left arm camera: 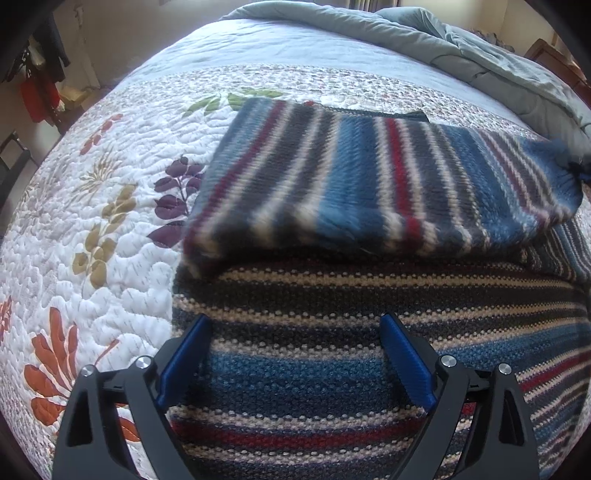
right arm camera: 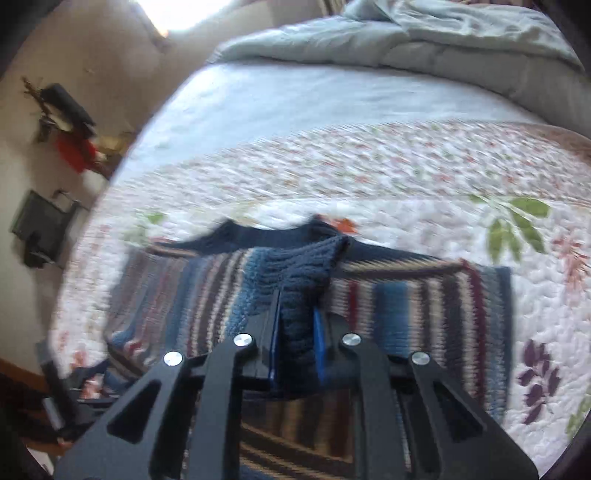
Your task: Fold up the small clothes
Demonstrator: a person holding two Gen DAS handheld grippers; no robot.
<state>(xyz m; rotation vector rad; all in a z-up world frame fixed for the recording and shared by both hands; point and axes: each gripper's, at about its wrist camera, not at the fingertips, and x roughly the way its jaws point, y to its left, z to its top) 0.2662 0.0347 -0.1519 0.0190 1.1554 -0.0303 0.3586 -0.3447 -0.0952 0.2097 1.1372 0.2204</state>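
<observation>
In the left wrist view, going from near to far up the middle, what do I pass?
Open left claw → flat body of the striped knitted sweater → its folded-over striped sleeve → white floral quilt → rumpled grey-blue duvet.

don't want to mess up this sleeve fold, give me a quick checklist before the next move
1. Right gripper has the knit: ok, its pads are closed on the navy cuff.
2. Left gripper free to help: ok, jaws wide open above the striped sweater, nothing between them.
3. Sleeve laid across the body: ok, it lies over the sweater.
4. Sleeve lying flat and square: cannot tell, the right wrist view is blurred.
5. Quilt around the sweater free of other clothes: ok in what shows.
6. Far sleeve folded: cannot tell.
</observation>
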